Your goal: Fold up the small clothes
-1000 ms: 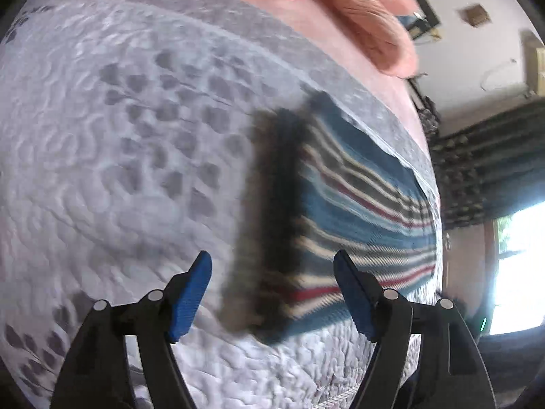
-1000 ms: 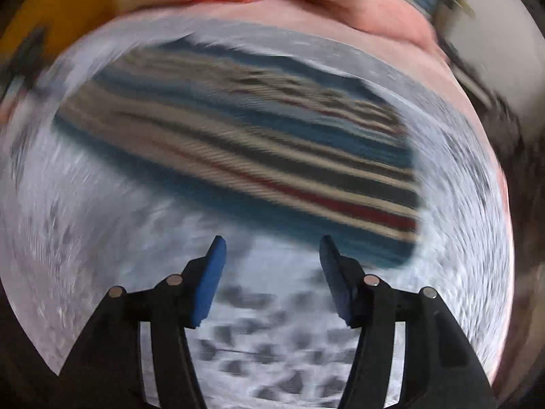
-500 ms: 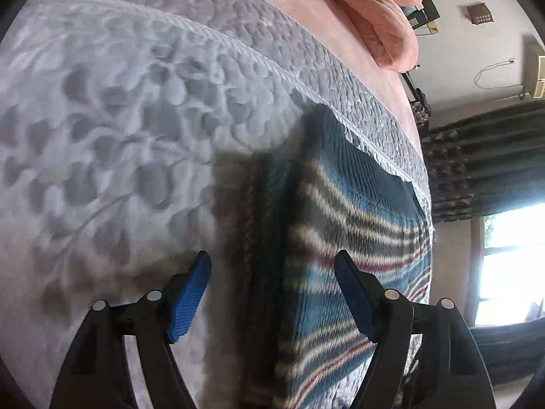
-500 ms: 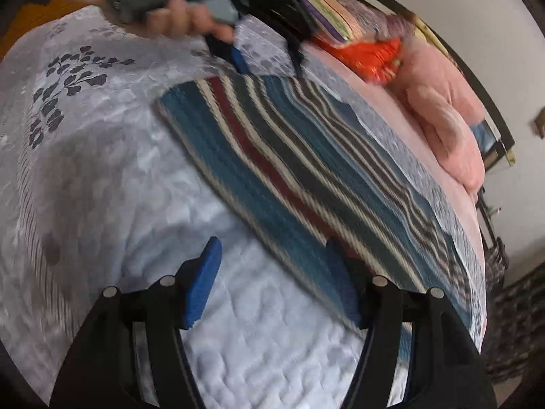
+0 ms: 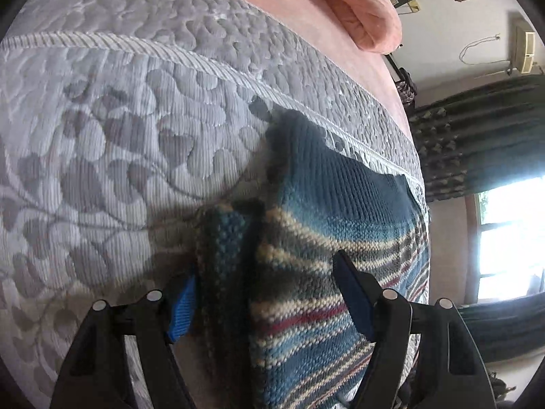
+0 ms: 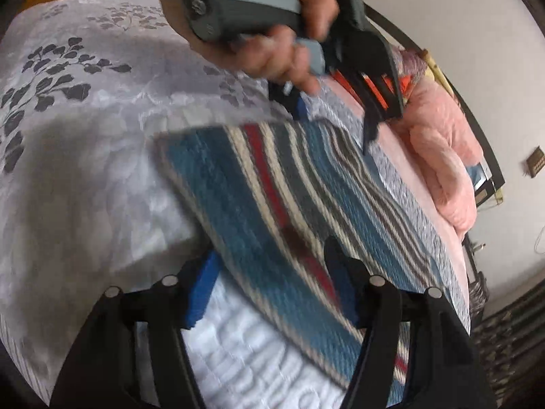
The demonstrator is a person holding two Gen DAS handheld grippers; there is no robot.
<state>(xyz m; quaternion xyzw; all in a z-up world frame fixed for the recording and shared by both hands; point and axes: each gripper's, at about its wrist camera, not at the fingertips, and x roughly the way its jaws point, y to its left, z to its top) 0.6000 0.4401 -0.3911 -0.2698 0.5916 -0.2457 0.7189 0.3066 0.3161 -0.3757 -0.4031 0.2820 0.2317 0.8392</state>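
The quilt [image 5: 112, 156], grey-white with a leaf pattern, takes up the left of both views and lies bare there; no box or basket shows. The knit [image 5: 327, 225] lies flat on the quilt, folded thick, striped in blue, cream, grey and red; its near corner is bunched up in the left wrist view, and its far end reaches the quilt's corded border. The left gripper [image 5: 269, 298] is spread wide with that corner between its blue pads [image 5: 180, 310], not yet pinched. In the right wrist view the right gripper [image 6: 272, 291] is likewise wide apart, straddling the knit's [image 6: 272, 197] near edge, one pad on the quilt [image 6: 85, 156] side and one over the stripes. Across the knit, a hand [image 6: 272, 47] holds the left gripper [image 6: 335, 119] down at the far corner. To the right lie a pink sheet [image 5: 323, 24] and a pink pillow [image 6: 439, 160]; past them the bed ends, with a dark curtain [image 5: 477, 129] and a bright window [image 5: 511, 238].
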